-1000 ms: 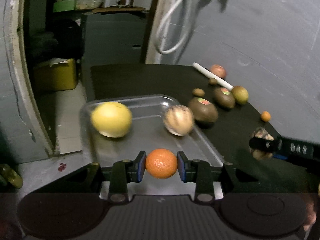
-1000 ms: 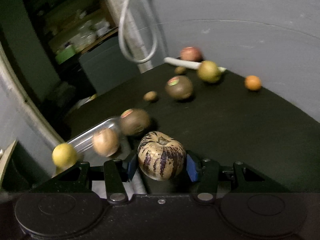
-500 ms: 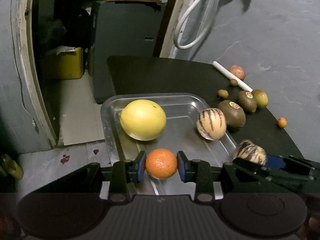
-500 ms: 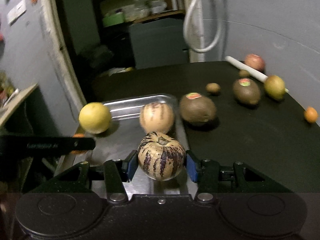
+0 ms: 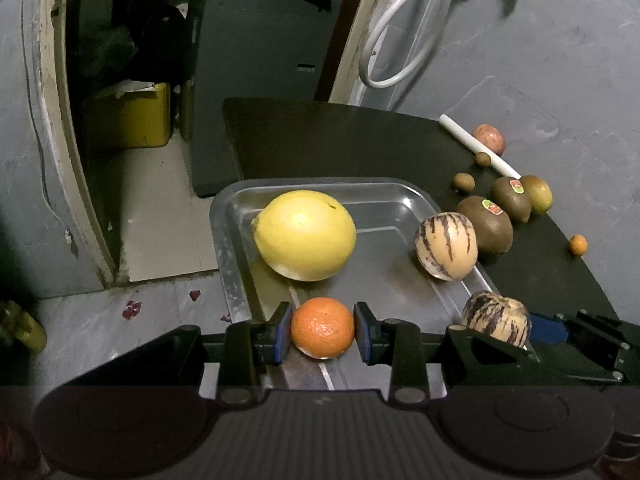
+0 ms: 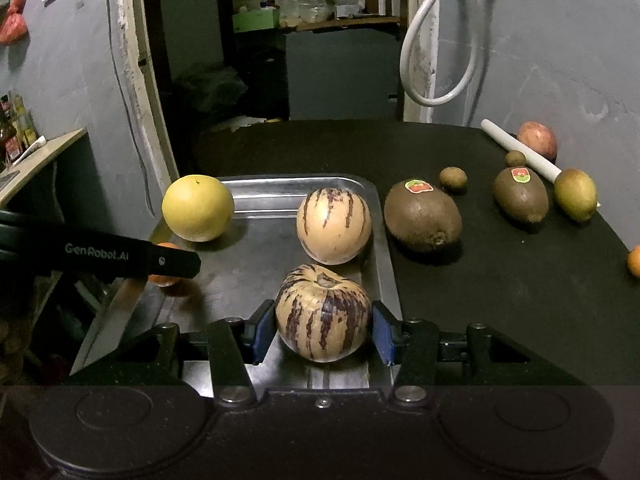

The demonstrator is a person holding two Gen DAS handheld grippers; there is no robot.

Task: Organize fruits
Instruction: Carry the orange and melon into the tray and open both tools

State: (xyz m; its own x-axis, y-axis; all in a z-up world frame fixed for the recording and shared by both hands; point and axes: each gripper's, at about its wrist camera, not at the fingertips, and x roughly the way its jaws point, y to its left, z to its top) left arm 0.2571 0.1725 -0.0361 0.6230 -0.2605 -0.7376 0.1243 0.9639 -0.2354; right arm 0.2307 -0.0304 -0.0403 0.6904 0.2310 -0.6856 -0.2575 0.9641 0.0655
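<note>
Dim room — grey wall (image 6: pixel 560 60), white hose (image 6: pixel 432 60) looped on it. Open doorway (image 5: pixel 120 60): yellow bin (image 5: pixel 132 116) on pale floor (image 5: pixel 160 208), cluttered shelf (image 6: pixel 312 12) — dark cabinet (image 5: pixel 260 60).

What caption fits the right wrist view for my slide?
Right gripper holds a striped melon over the metal tray, beside a second striped melon and yellow grapefruit.

Your left tool (image 5: pixel 322 333) is matte black with blue pads (image 5: pixel 283 332), silver screws and a ribbed housing. Your right tool (image 6: pixel 323 330) matches it. White "GenRobot.AI" lettering runs along your left tool's finger in the right wrist view.
</note>
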